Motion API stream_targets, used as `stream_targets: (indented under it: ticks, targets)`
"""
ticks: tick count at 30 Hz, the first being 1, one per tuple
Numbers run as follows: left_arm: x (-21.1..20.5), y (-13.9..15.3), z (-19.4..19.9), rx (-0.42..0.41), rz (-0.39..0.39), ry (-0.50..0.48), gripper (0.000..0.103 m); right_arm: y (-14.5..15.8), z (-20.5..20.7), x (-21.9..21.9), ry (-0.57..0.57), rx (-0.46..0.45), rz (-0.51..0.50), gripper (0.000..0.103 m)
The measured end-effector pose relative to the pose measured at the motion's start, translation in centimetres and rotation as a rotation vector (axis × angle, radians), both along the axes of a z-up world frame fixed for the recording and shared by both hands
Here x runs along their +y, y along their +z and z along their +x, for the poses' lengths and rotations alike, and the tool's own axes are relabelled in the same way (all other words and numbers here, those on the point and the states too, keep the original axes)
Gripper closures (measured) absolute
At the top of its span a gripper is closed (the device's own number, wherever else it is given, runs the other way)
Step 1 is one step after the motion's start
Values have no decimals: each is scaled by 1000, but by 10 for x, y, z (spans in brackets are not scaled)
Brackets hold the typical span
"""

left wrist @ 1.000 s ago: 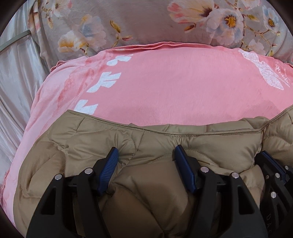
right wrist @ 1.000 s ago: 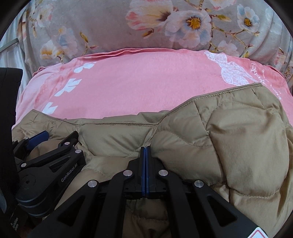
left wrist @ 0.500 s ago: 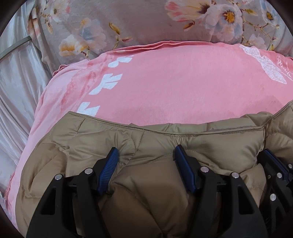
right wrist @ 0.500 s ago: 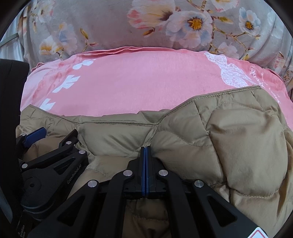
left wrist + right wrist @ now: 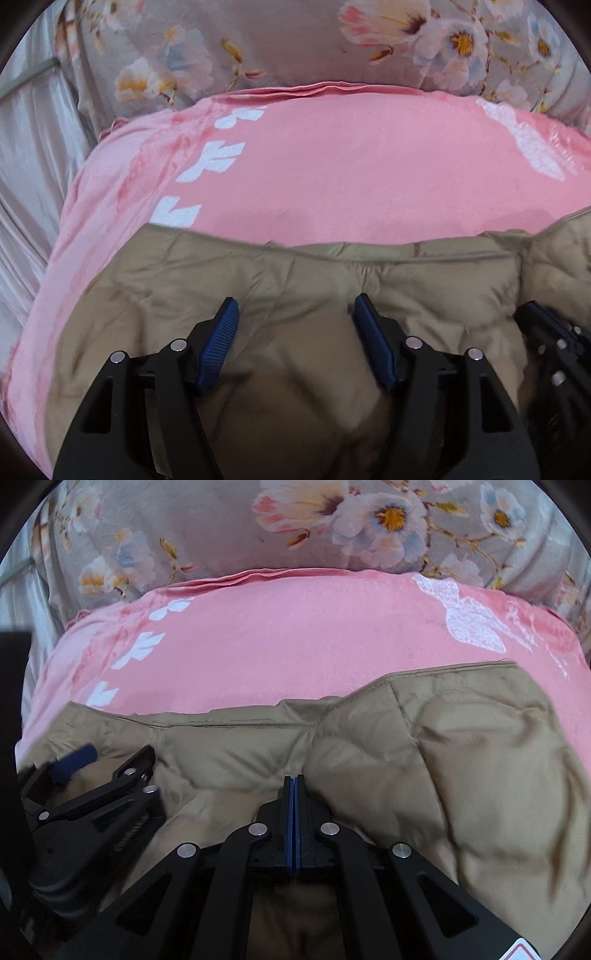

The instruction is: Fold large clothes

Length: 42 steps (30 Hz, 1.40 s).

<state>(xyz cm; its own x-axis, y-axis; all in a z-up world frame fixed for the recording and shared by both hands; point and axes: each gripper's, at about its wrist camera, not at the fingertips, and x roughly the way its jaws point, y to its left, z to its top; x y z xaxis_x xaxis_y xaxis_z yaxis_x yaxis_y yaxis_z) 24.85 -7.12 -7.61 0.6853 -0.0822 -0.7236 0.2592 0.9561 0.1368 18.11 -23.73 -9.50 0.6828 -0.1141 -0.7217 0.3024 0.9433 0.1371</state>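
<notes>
With the left gripper [image 5: 295, 314] jaws spread over the jacket [image 5: 314, 273] and the right gripper [image 5: 294, 786] jaws pinched shut, apparently on its fabric, keep that fold taut ahead of both.

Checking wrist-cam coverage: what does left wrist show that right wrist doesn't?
Left wrist only: the left gripper head-on, its blue pads spread wide over the tan puffer jacket, and a broad strip of pale satin fabric at the left edge.

Right wrist only: the right gripper head-on, pads pressed together at a jacket fold, plus the jacket's bulging right section.

Both: the jacket lying on the pink blanket, the grey floral bedding behind it, and a side glimpse of the other gripper.
</notes>
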Motion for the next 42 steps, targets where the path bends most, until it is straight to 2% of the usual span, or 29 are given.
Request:
stream_targets:
  ticks: [3,7,11,13,17,19,23,27,30,35,40,42]
  targets:
    - [47,27,-25,25,-114,18,32,36,-43,11,21,-90,28,99]
    - [111,44,-59,56,-231,85,26,53,-87,40,88,-129,25,99]
    - [178,32,-87,109,-313,189,26,38,-109,67,140,-109,73,99]
    - [212,22,-99,126,-363,260,26,27,-113,81,157,-89,55,99]
    - [253,3,-104,192,-456,349,26,6,-111,93,159,-52,30,99]
    - [260,-5,-106,206,-480,361,26,-2,-108,97,161,-42,3,100]
    - [248,-16,-107,227,-473,339,25,-14,-106,99,169,-34,-35,100]
    - [240,-24,-106,219,-458,354,19,-25,-108,102,167,-57,-68,101]
    - [248,-30,-103,235,-489,381,13,-28,-109,105,161,-62,-86,101]
    - [259,-26,-114,251,-514,415,15,-28,-108,107,161,-65,-79,101]
    - [247,-34,-116,275,-544,404,14,-28,-108,107,161,-65,-81,101]
    - [243,-35,-109,295,-587,391,14,-27,-108,106,155,-61,-71,101]
